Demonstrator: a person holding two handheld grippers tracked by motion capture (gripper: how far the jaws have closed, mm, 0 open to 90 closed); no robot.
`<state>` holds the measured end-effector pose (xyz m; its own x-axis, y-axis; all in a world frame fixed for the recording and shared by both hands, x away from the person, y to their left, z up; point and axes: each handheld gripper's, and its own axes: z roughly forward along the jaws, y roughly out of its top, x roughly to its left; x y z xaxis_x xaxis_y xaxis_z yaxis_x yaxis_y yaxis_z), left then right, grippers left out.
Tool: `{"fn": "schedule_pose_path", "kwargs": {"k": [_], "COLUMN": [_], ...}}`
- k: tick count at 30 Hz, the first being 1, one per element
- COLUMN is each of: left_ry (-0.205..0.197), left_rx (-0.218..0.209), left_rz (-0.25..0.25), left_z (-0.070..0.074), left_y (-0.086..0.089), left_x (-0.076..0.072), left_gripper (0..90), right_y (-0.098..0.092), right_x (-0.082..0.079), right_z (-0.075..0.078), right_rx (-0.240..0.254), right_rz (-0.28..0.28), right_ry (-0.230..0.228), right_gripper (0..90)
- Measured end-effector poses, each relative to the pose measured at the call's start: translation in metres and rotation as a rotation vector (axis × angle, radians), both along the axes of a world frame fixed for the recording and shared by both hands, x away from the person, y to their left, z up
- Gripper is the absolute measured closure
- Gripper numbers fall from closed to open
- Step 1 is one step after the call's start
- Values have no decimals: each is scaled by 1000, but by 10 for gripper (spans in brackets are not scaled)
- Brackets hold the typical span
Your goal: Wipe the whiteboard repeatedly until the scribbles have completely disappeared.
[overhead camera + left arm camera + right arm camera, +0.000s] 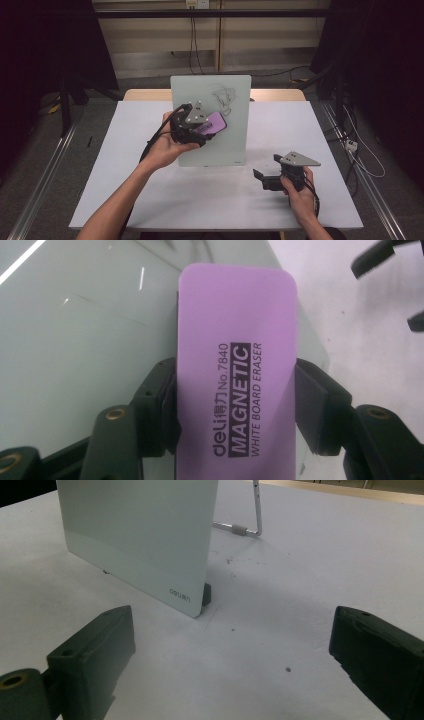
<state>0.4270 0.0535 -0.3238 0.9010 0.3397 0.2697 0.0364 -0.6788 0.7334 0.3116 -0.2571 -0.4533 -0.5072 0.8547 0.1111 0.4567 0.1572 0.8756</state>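
The board [140,535] looks like glossy glass, pale and smooth, throwing back streaks of light in the left gripper view. Its stand [252,515] is thin bright metal wire. The eraser [235,365] has a smooth, matt purple plastic back with black printed lettering. The left gripper [235,410] clamps it between dull black plastic jaws with brass-coloured screws. The right gripper [230,665] has the same matt black jaws. The table [310,570] has a matt white top, faintly speckled, with a pale wood edge at the far side.
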Motion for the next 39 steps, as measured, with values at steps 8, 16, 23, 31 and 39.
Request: {"fn": "schedule_pose_path", "kwargs": {"k": [8,16,23,31,39], "left_ry": [-26,-53,-48,-42,-42], "left_rx": [-43,-86,-145,-126,-75], "left_rz": [41,74,92,71,44], "left_z": [28,51,63,58,47], "left_y": [8,12,11,0,-13], "left_x": [10,19,25,24,19], "left_gripper": [409,409,409,409,409], "right_y": [0,0,0,0,0], "right_x": [0,0,0,0,0], "right_z": [0,0,0,0,0], "right_rx": [0,0,0,1,2], "right_rz": [0,-1,0,2,4], "right_ry": [2,1,1,2,0], "right_gripper": [49,49,49,49,49]}}
